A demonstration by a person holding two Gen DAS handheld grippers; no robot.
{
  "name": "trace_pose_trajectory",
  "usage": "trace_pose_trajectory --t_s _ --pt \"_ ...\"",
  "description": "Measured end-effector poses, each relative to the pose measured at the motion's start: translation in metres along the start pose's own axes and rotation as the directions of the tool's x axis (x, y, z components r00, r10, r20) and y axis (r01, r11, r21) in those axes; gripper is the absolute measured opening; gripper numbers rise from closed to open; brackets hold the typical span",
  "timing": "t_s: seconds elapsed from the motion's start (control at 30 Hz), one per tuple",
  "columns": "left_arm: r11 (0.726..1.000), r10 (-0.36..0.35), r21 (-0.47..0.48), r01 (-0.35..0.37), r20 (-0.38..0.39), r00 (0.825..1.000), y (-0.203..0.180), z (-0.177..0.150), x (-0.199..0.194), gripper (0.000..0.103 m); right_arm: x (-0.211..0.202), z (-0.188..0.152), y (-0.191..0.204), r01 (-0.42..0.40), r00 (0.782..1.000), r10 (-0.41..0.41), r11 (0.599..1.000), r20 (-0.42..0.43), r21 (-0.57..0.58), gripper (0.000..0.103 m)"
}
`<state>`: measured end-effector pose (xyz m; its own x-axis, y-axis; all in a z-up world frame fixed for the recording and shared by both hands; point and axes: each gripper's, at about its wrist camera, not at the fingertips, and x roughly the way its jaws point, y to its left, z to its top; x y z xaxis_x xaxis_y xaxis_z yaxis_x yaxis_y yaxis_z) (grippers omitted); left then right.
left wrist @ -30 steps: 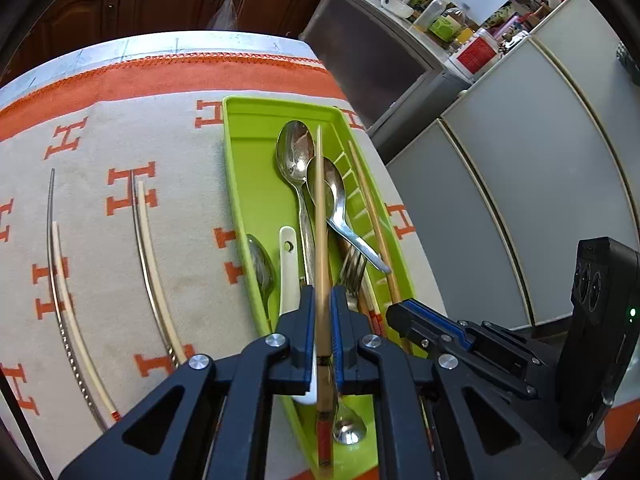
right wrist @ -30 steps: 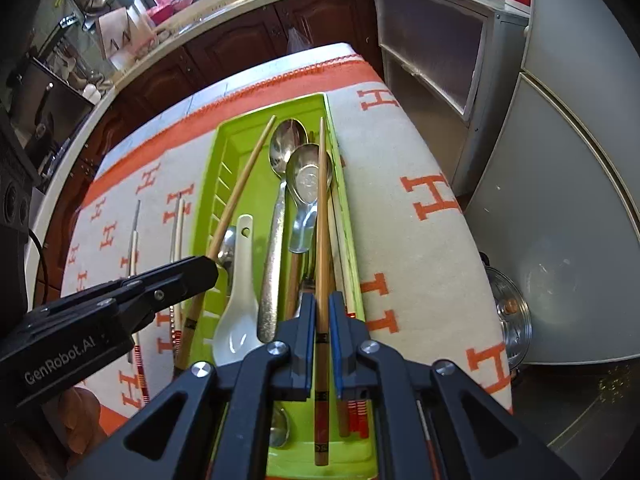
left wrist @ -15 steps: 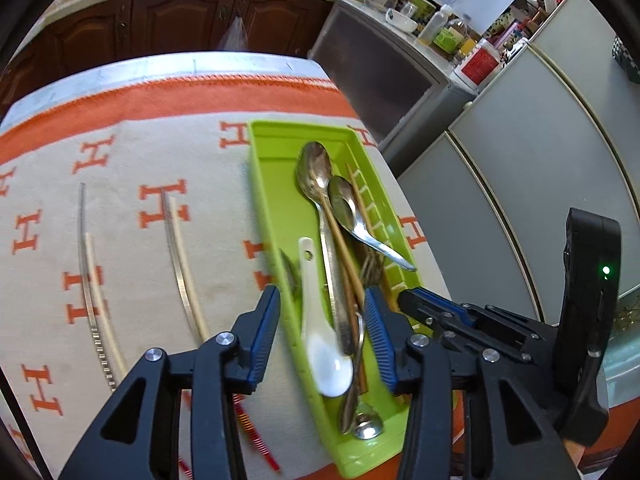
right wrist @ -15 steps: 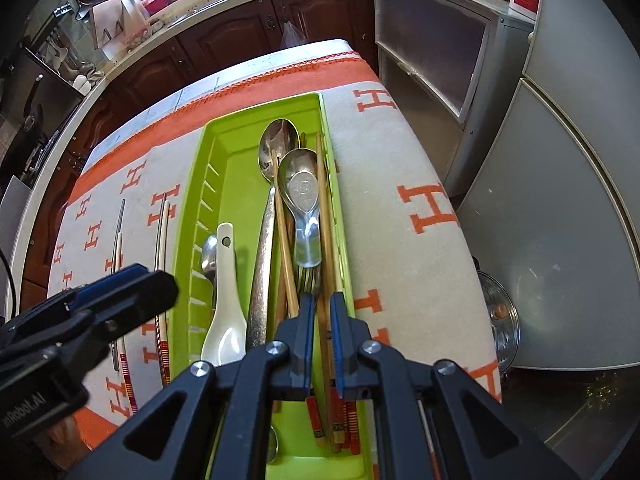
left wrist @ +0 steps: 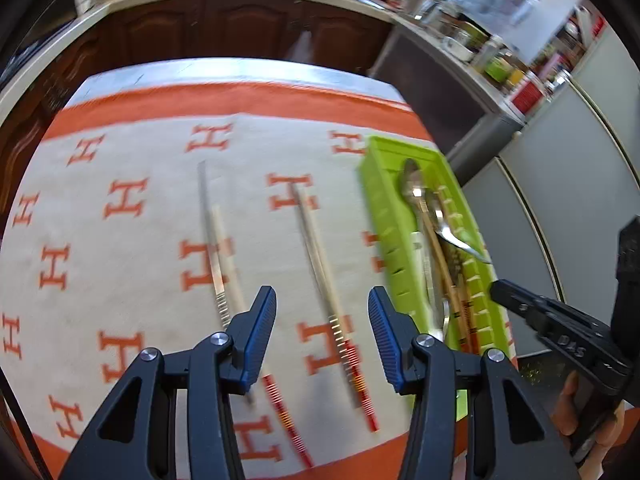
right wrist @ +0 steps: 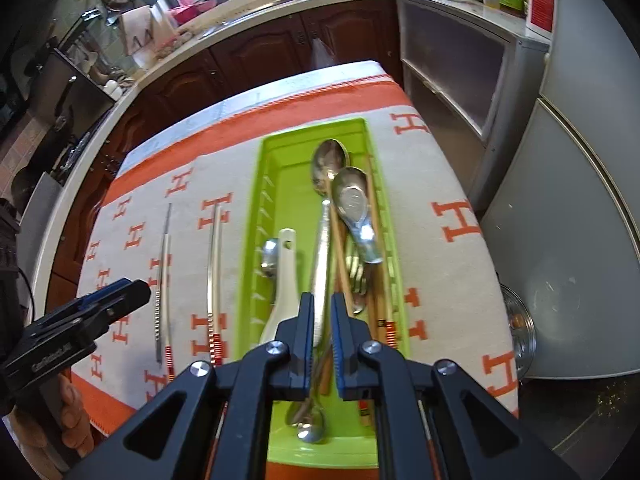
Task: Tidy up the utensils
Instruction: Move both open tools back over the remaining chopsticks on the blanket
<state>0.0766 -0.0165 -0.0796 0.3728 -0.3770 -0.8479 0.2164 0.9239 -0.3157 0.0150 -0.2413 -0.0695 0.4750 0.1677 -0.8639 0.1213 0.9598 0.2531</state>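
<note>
A lime green utensil tray [right wrist: 276, 184] [left wrist: 374, 184] holds metal spoons [right wrist: 352, 200], a white ceramic spoon [right wrist: 282, 280], a fork and wooden chopsticks [right wrist: 380, 280]. Two pairs of chopsticks lie on the cloth left of the tray: one pair [left wrist: 320, 264] [right wrist: 214, 272] nearer it, one pair [left wrist: 218, 256] [right wrist: 164, 280] further left. My left gripper [left wrist: 322, 312] is open and empty above the cloth, over the nearer pair. My right gripper [right wrist: 321, 312] hovers over the tray's near end, jaws a narrow gap apart, holding nothing.
The table has a beige cloth with orange H marks [left wrist: 124, 200] and an orange border. Its right edge drops off beside grey cabinets [right wrist: 568, 216]. Dark wood cabinets and a cluttered counter [right wrist: 248, 12] stand behind.
My left gripper let go of its chopstick into the tray, opened wide and swung left over the cloth. My right gripper released its chopstick into the tray and drew back slightly.
</note>
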Motion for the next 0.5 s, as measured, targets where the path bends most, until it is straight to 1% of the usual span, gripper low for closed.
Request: trace_pose_trajectory --t_s 0.2,0.3,0.4,0.5 --pt "0.996 0.042 -0.082 -0.042 0.002 0.999 0.042 -0.010 -0.006 0.046 -0.007 -0.002 0.027 -0.069 0.997 0.070 0.997 0.018 -0.042 0.008" --pt "0.993 0.064 -0.103 -0.064 0.000 0.998 0.057 -0.016 -0.007 0.046 -0.003 -0.003 0.040 -0.123 0.992 0.123 0.991 0.003 -0.053 0.008" --pt "0.990 0.071 -0.120 -0.073 -0.021 0.997 0.066 -0.021 0.001 0.046 0.005 -0.006 0.055 -0.173 0.985 0.172 0.983 -0.024 -0.067 0.008" --pt "0.988 0.074 -0.131 -0.079 -0.043 0.996 0.072 -0.025 0.011 0.046 0.011 -0.011 0.072 -0.183 0.983 0.179 0.978 -0.040 -0.106 0.008"
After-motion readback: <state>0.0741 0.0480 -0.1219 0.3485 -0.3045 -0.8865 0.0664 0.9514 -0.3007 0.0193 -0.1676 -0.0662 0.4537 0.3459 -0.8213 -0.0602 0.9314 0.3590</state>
